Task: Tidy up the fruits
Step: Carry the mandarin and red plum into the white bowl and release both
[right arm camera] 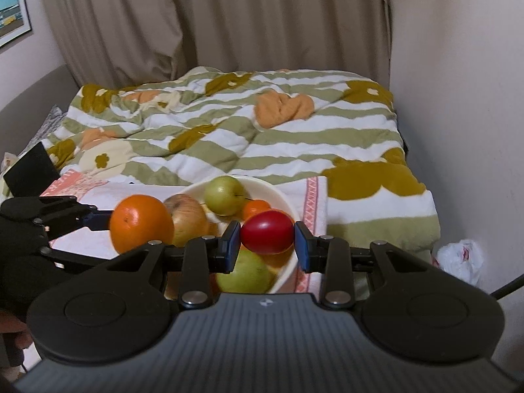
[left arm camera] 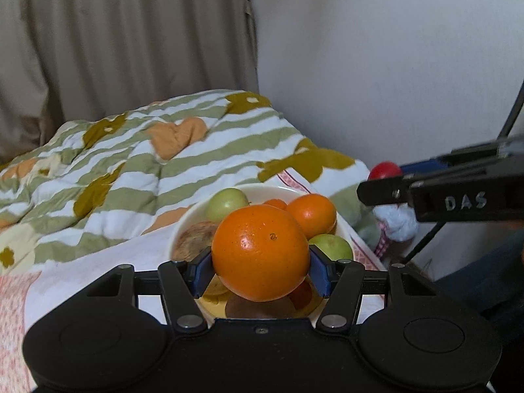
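The left gripper (left arm camera: 260,267) clamps an orange (left arm camera: 260,252) above the bowl (left arm camera: 196,216); the right gripper (right arm camera: 267,245) pinches a red fruit (right arm camera: 268,232) over the bowl's right side, which holds green apples (right arm camera: 225,195) and small oranges (left arm camera: 312,214)

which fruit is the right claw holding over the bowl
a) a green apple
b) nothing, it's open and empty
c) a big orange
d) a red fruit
d: in the right wrist view the right claw has both blue pads pressed against a red fruit above the white bowl, while the big orange sits in the left claw.
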